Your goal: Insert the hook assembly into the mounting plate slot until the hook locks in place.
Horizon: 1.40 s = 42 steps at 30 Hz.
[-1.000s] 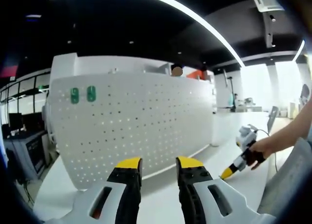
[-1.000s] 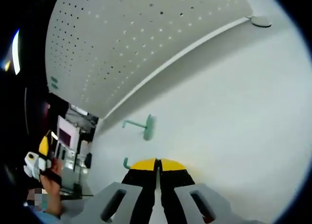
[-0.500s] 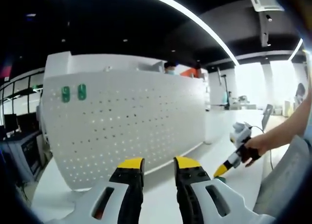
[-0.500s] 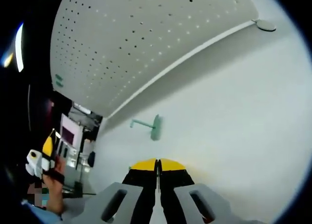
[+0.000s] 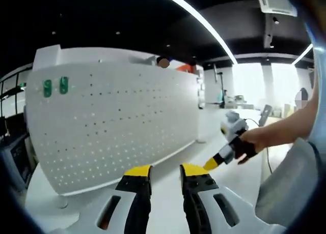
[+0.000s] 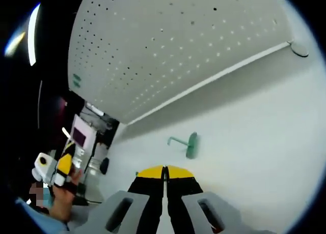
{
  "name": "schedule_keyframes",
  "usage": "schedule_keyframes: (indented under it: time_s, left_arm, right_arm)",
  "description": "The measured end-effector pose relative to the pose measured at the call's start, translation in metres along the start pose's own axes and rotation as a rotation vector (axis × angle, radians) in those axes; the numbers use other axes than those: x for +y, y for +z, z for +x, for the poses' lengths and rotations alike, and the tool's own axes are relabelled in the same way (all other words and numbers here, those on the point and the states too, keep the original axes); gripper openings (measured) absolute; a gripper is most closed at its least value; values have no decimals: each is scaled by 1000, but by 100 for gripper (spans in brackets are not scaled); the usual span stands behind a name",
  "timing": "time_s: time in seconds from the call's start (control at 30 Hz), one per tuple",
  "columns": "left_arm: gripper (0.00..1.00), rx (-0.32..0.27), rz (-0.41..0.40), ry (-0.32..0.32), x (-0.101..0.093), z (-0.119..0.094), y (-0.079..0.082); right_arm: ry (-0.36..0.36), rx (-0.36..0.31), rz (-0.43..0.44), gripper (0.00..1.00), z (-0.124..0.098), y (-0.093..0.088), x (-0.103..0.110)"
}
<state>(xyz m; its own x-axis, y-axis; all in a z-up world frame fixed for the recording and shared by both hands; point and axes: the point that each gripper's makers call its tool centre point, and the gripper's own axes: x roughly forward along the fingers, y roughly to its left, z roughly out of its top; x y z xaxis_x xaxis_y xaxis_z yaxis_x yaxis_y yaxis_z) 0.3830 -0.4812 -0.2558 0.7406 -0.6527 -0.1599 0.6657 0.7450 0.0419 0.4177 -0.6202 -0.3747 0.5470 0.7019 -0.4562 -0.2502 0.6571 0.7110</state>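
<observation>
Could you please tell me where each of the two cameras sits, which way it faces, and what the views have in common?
Left gripper view: rides on the left gripper, fingers apart, facing the upright white pegboard bearing two green hooks; the person's hand holds the right gripper at right.
Right gripper view: rides on the right gripper, fingers together, looking down at the white table and a loose green hook; the left gripper shows at lower left.
Shared: the pegboard and table.

Dark ceiling (image 5: 102, 25) crossed by a long curved light strip (image 5: 204, 25). Bright windows (image 5: 249, 81) at far right. White tabletop (image 6: 254, 142). Desk with monitor (image 6: 84, 137) beyond the table edge.
</observation>
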Motion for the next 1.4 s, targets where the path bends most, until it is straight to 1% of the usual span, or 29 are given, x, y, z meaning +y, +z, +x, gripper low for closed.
schedule_keyframes:
  time_s: [0.23,0.4,0.67,0.93,1.27,1.4]
  left_arm:
    - [23,22,-13,-31,-7,3,-6]
    - [22,31,-24,-38,-9,4,-8]
    - [21,41,-75,-53,-10,6,-12]
    - [20,39,-96,-55,-11,6,-12]
    - [19,20,-132,-56,-10,6,-9]
    - [19,21,-148,-60,-13,7,-10]
  right_arm:
    - [48,-15,-55,0,2,11,32]
    - [78,-23,-91,0,5,17,51]
    - [128,-35,-136,0,7,20,82]
    - [175,-65,-179,0,6,24,110]
    - [208,-91,-239,0,10,24,134]
    - [203,-91,-280,0,12,23,139]
